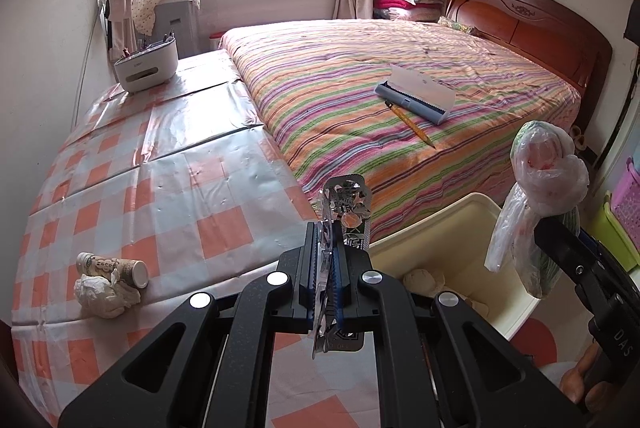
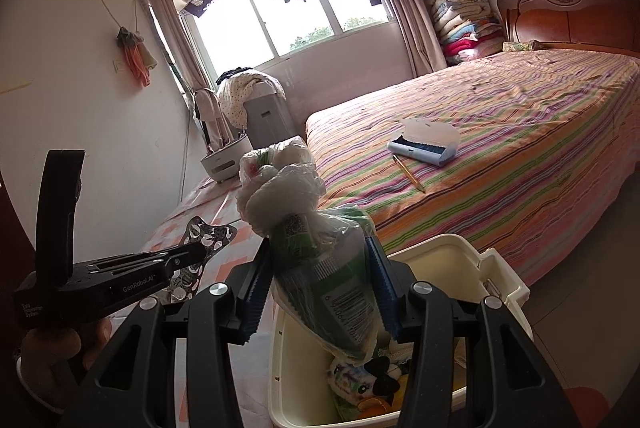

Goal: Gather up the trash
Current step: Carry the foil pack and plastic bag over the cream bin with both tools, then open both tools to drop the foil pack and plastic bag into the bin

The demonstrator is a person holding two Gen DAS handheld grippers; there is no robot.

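My left gripper (image 1: 325, 234) is shut on a used silver blister pack (image 1: 347, 206), held above the table's right edge beside the cream bin (image 1: 448, 228). It also shows in the right wrist view (image 2: 202, 248). My right gripper (image 2: 320, 268) is shut on a knotted plastic bag with a green package inside (image 2: 320, 252), held over the cream bin (image 2: 444, 260). The bag shows in the left wrist view (image 1: 540, 196). A crumpled tissue (image 1: 105, 294) and a small cylindrical tube (image 1: 114, 268) lie on the checkered table (image 1: 160, 188).
The bin holds soft toys and wrappers (image 2: 372, 384). A striped bed (image 1: 380, 88) bears an open pencil case (image 1: 416, 94) and a pencil (image 1: 410, 124). A white organizer (image 1: 146, 66) stands at the table's far end. Coloured baskets (image 1: 624, 212) stand right.
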